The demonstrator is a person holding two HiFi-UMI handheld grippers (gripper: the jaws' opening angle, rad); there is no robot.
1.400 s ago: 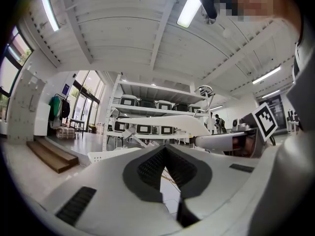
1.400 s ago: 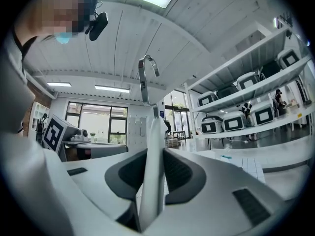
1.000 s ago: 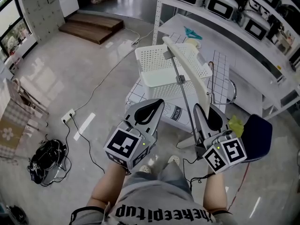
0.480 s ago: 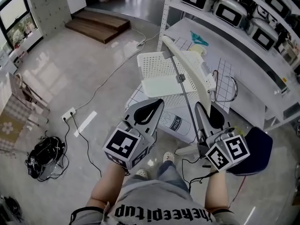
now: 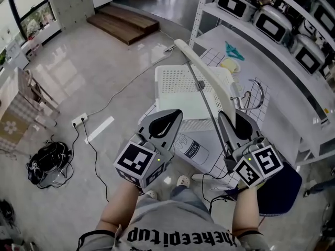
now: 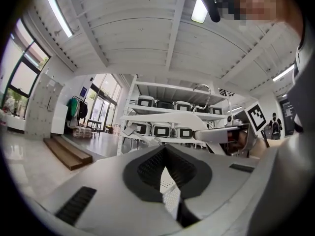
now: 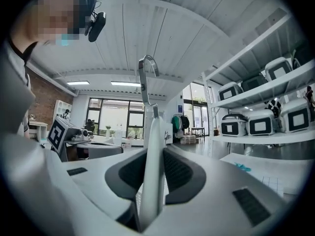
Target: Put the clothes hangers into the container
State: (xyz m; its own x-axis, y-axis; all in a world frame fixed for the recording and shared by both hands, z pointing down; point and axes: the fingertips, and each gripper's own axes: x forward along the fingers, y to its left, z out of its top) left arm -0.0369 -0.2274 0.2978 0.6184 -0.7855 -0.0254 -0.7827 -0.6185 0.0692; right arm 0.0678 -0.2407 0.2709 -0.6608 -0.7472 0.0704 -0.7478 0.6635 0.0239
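with right gripper clamped on the white hanger, raised over the basket at 12 o'clock, and left gripper closed on nothing: dip the far end, clear the rim, then release.

Grey left hand-held gripper, matching right hand-held gripper, grey lettered shirt

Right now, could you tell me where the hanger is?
Head view, right side: the hanger is clamped in the right gripper, over the white basket.
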